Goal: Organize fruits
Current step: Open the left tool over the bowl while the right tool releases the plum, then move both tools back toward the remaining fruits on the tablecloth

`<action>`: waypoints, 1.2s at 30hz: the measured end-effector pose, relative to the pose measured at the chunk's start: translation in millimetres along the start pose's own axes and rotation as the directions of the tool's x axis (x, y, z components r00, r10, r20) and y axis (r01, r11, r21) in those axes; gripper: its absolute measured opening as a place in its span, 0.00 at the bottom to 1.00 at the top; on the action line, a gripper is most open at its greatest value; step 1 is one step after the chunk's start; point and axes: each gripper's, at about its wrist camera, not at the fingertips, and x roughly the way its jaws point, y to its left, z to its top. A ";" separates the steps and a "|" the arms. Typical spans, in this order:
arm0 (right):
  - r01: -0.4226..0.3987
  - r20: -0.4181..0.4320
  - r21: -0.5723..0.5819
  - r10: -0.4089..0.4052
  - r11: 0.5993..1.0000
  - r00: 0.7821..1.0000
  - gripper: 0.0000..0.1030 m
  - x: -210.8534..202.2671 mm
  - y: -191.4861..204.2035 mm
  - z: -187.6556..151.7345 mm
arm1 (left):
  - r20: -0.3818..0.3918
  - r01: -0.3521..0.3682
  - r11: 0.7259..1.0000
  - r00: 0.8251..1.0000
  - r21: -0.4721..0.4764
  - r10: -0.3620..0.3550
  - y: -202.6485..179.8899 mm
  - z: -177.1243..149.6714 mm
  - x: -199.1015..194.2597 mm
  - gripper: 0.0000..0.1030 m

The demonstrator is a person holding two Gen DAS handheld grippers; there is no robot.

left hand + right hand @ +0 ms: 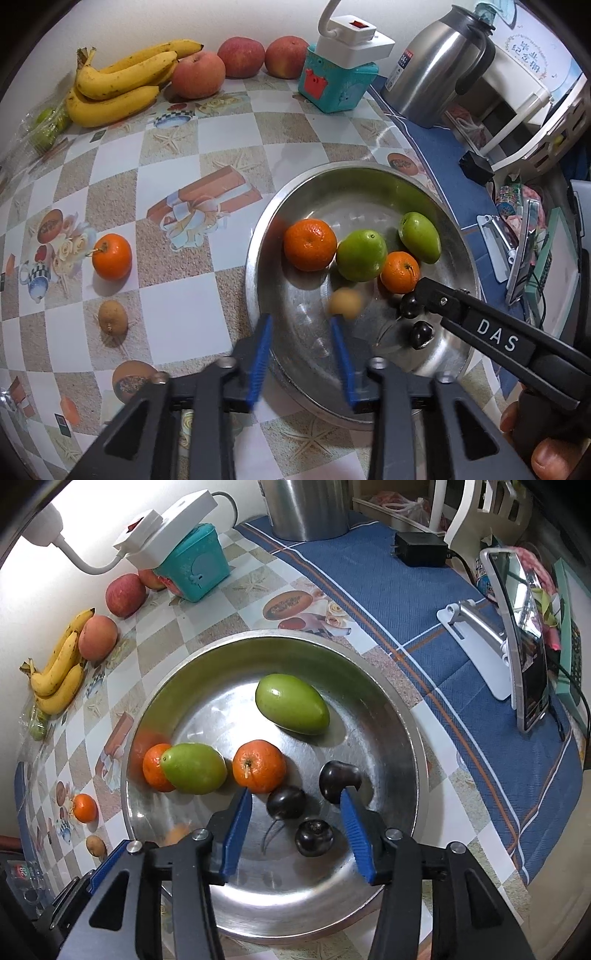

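Steel bowl [388, 686] on checked table [177, 314]; oranges, green fruits, dark cherries [314, 836] inside. Left gripper [301, 354] parted, blurred tan fruit [345, 302] unheld. Right gripper [295, 829] parted, nothing held.

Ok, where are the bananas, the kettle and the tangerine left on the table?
bananas [122, 79], left wrist view, middle banana's skin
kettle [439, 62], left wrist view, steel body
tangerine [112, 256], left wrist view, peel centre
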 end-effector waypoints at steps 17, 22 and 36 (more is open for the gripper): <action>0.038 0.010 -0.060 -0.038 0.997 0.999 0.56 -4.0 11.5 -0.7 | 0.043 -0.116 0.974 0.991 -0.195 0.127 61.0 7.8 -24.6 0.65; 0.047 0.020 -0.099 -0.045 0.994 0.999 0.56 -6.2 23.9 -5.0 | 0.064 -0.134 0.956 0.986 -0.262 0.156 85.7 7.2 -36.9 0.65; 0.004 0.043 -0.210 0.005 0.978 0.999 0.56 -17.7 63.6 -20.1 | 0.107 -0.174 0.897 0.966 -0.407 0.236 141.0 -0.9 -66.1 0.65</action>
